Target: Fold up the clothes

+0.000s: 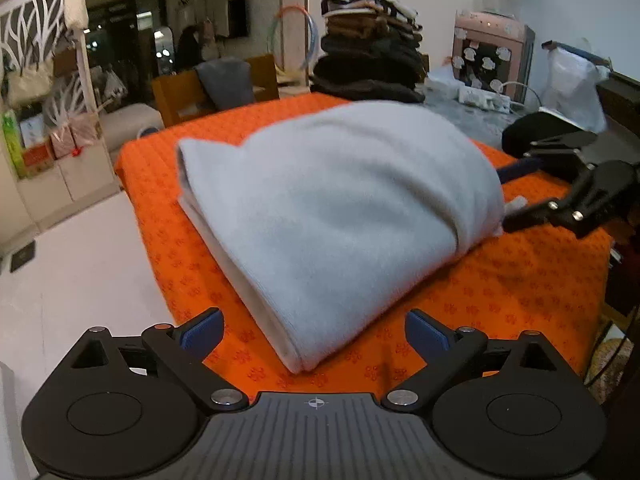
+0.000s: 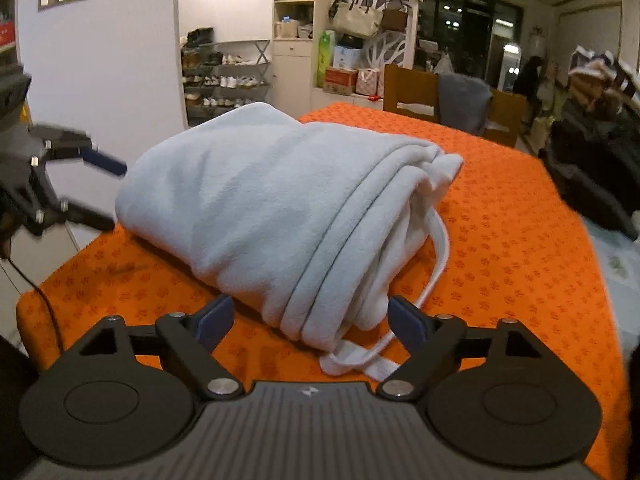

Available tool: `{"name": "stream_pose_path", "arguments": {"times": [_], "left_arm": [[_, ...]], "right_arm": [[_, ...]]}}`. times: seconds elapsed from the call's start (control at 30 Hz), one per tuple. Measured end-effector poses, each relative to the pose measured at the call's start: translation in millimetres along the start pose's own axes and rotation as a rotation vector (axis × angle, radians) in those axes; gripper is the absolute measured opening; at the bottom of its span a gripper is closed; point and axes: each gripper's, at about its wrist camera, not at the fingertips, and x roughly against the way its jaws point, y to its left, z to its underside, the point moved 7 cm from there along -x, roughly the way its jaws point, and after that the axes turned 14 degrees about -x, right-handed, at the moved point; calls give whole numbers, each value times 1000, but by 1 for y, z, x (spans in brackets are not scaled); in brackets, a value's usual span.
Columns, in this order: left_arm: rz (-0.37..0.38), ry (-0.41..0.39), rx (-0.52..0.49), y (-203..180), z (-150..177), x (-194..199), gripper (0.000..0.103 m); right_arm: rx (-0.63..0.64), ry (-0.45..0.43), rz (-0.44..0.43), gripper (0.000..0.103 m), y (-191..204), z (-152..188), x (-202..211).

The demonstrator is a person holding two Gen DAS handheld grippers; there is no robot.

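The pale grey garment point(image 1: 332, 208) lies folded into a thick bundle on the orange cloth point(image 1: 500, 300), both the left gripper point(image 1: 314, 330) and right gripper point(image 2: 310, 318) spread wide and holding nothing, so the fold looks finished and next probably comes moving it to the dark stack of clothes point(image 1: 370, 60).

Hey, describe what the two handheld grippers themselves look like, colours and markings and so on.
Both the left gripper and right gripper match: matte black linkage arms with silver pivot bolts, blue finger pads, round black discs either side, and a ribbed grey body with a small centre mark.
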Motion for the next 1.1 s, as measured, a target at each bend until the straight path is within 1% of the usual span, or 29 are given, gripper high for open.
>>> {"name": "stream_pose_path", "arguments": {"times": [0.1, 0.2, 0.27, 0.33, 0.37, 0.4, 0.43, 0.5, 0.6, 0.7, 0.8, 0.9, 0.93, 1.0, 1.1], "left_arm": [[25, 7, -8, -2, 1, -15, 97], [40, 7, -72, -9, -5, -33, 97], [51, 2, -110, -14, -7, -42, 94], [37, 3, -140, -17, -11, -50, 84], [23, 4, -148, -17, -13, -53, 77], [14, 1, -145, -15, -15, -54, 69], [9, -10, -139, -12, -17, -52, 63], [-2, -42, -132, -7, -25, -42, 54], [-33, -101, -131, 0, -46, -23, 49], [-48, -165, -96, 14, -72, -2, 46], [-37, -222, -75, 28, -97, 20, 43], [18, -260, -24, 38, -116, 42, 42], [36, -266, -22, 38, -121, 51, 41], [69, -269, -43, 34, -129, 69, 41], [135, -246, -71, 24, -140, 101, 40]], "right_arm": [[-8, 19, -21, 90, -8, -4, -20], [27, 41, -44, 91, -10, -6, -34], [55, 36, -62, 91, -9, -8, -38], [84, 37, -80, 91, -7, -7, -42], [97, 34, -86, 89, -6, -6, -44], [104, 33, -93, 81, -5, -7, -44], [102, 30, -103, 77, -5, -9, -42], [82, 15, -128, 56, -7, -18, -33], [88, -22, -150, 43, -7, -35, -16], [57, -63, -184, 40, -8, -63, 4], [33, -102, -228, 38, -8, -94, 28], [4, -107, -266, 38, -5, -121, 54], [-7, -103, -279, 38, -4, -129, 62], [-41, -81, -305, 38, -2, -139, 82], [-106, -34, -346, 38, 1, -150, 113]]}}
